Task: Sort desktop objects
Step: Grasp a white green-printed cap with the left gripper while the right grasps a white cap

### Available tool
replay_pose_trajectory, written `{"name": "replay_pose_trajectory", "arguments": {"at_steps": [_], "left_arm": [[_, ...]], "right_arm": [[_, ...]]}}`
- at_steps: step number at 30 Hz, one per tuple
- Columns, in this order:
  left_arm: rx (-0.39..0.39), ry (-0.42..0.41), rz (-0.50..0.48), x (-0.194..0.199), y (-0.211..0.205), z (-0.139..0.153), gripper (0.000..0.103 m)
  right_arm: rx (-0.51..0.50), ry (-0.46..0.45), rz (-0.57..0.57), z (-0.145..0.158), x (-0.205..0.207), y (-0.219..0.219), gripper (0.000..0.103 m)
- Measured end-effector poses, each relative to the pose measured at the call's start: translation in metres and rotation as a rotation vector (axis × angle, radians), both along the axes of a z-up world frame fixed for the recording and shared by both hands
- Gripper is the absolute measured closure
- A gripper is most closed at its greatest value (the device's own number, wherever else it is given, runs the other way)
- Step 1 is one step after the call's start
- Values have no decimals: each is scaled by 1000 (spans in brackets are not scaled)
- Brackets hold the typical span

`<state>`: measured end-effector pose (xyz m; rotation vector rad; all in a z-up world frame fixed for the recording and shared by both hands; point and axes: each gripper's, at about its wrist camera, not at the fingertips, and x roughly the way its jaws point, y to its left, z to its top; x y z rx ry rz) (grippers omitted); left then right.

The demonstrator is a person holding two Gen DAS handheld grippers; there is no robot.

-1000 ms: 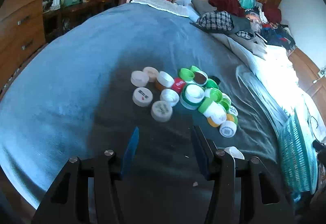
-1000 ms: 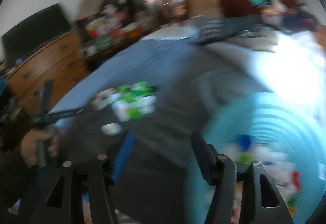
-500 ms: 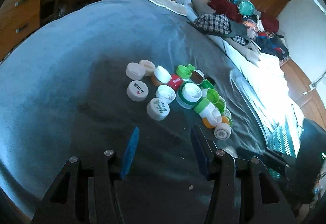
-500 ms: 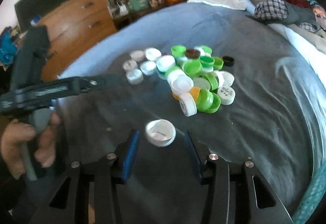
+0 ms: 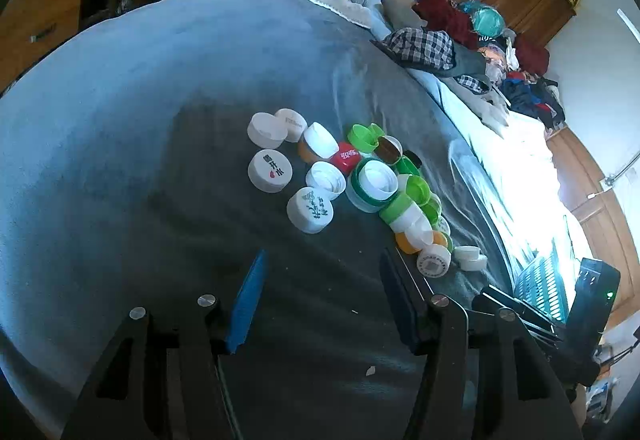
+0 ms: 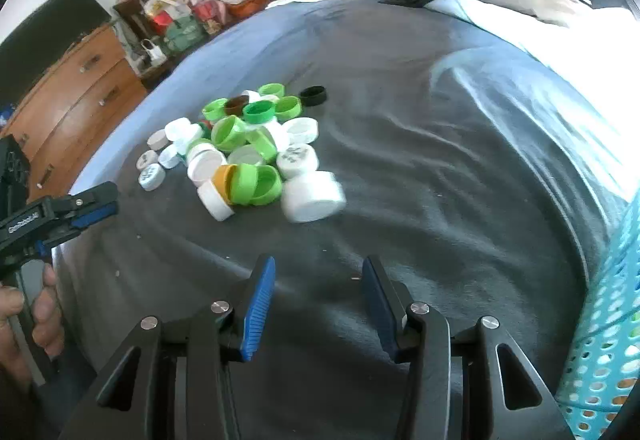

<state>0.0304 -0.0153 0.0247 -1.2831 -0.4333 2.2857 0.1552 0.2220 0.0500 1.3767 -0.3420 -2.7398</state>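
A pile of bottle caps (image 5: 360, 180), white, green, orange and one red, lies on the dark blanket; it also shows in the right wrist view (image 6: 244, 148). My left gripper (image 5: 320, 272) is open and empty, just short of a white printed cap (image 5: 310, 209). My right gripper (image 6: 318, 280) is open and empty, a little short of a blurred white cap (image 6: 313, 196) at the pile's near edge. The left gripper also shows at the left of the right wrist view (image 6: 96, 204).
A turquoise perforated basket (image 6: 612, 328) stands at the right, seen also in the left wrist view (image 5: 540, 284). Clothes (image 5: 432, 48) are heaped at the bed's far end. A wooden dresser (image 6: 68, 92) stands at the left beyond the bed.
The right gripper has swung from the basket toward the pile, and the white cap lies further ahead of its fingers than half a second ago. The left gripper has edged closer to the caps.
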Motion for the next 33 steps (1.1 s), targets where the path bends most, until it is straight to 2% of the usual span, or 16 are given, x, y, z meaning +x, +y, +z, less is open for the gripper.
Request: {"name": "replay_pose_trajectory", "arguments": {"at_steps": [3,10,13,16,18,19,20,24,28,32,33], "left_arm": [[1,-1,-3,0,0,0,50],[9,-6,-9,-2,-1,-2,50],[9,-5,-13,-1,-1,-1,50],[1,0,-24,0,1,-1,50],[-13,19,-34,4,2,1,50],[-19,37,-43,7,3,4,50],[-30,55,-51,9,6,6,50],[-90,79,-85,7,19,4,52],[-135,83,-72,-8,28,-2,52],[-184,81,-80,-23,37,-12,62],[-198,90,-83,-25,39,-12,67]], "right_arm": [[-2,23,34,1,-10,-4,52],[80,12,-35,-3,-32,15,52],[95,11,-33,-4,-39,19,44],[126,-19,11,-15,-46,15,44],[128,-19,13,-17,-45,16,48],[131,-19,8,-15,-44,16,67],[125,-18,4,-14,-40,16,69],[78,-8,7,-9,-18,12,69],[64,1,30,-9,2,0,69],[57,7,37,-10,5,-4,69],[53,7,36,-10,4,-3,69]]}}
